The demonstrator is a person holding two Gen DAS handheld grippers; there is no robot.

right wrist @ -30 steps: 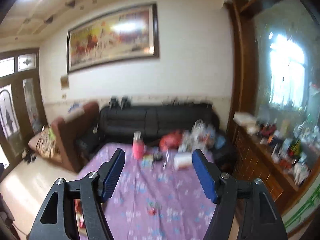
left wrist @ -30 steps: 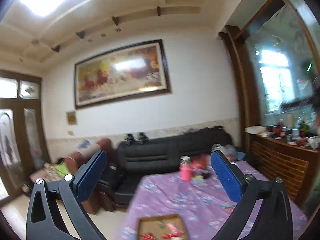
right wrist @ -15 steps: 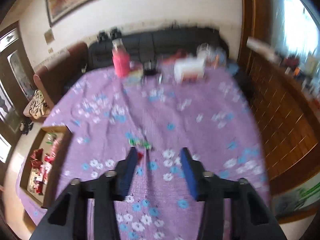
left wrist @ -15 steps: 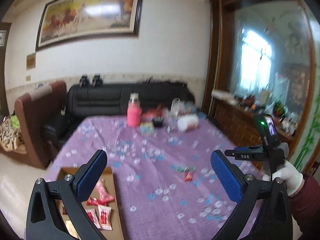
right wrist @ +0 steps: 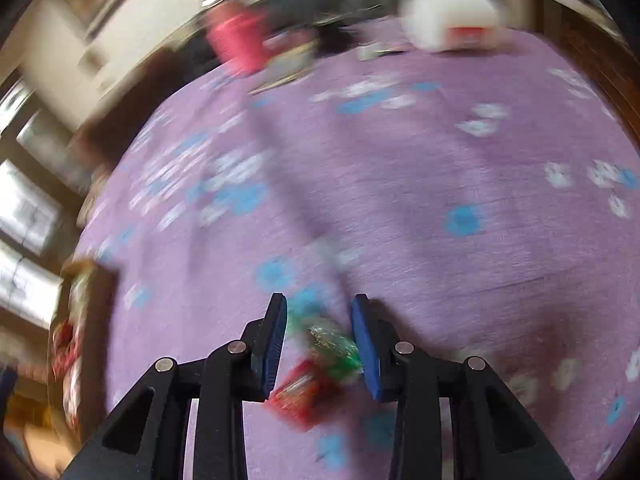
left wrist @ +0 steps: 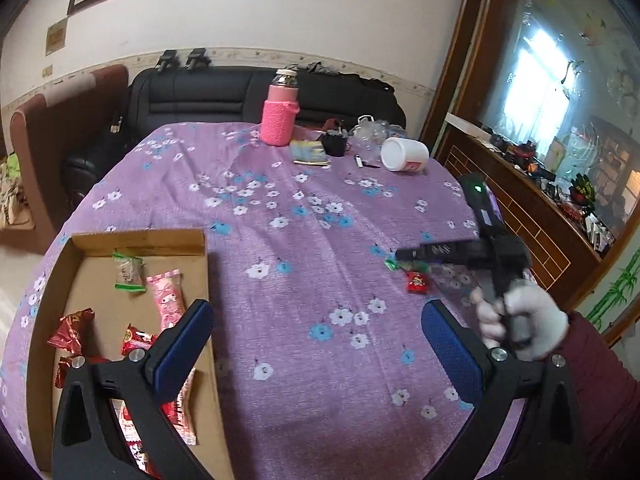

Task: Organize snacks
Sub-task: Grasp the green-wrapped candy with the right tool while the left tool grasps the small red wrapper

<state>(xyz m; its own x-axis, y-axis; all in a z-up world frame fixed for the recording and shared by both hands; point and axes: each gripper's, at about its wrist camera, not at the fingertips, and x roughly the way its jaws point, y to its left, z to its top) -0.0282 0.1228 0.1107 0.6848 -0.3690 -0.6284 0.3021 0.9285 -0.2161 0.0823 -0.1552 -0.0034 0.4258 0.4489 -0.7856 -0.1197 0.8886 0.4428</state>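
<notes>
A cardboard box (left wrist: 140, 240) sits at the table's near left, holding a pink pack (left wrist: 166, 300), a green-edged pack (left wrist: 128, 272) and several red packs. My left gripper (left wrist: 316, 344) hovers open and empty beside the box. Out on the purple cloth lie a green snack (left wrist: 390, 265) and a red snack (left wrist: 418, 282). A gloved hand (left wrist: 520, 320) holds my right gripper (left wrist: 400, 255) over them. The right wrist view is blurred. There the right gripper (right wrist: 320, 344) has narrow jaws, the green snack (right wrist: 334, 346) shows between its fingers, and the red snack (right wrist: 298, 394) lies just nearer.
At the far end of the table stand a pink-sleeved bottle (left wrist: 280, 120), a black cup (left wrist: 335, 144), a booklet (left wrist: 310, 152) and a white tub (left wrist: 404, 154) on its side. A black sofa (left wrist: 200, 92) is behind. A wooden cabinet (left wrist: 520, 200) runs along the right.
Both grippers swung down from the wall and ceiling to the table. The right gripper's jaws narrowed, then it dropped over the green and red snacks. The left gripper stayed open.
</notes>
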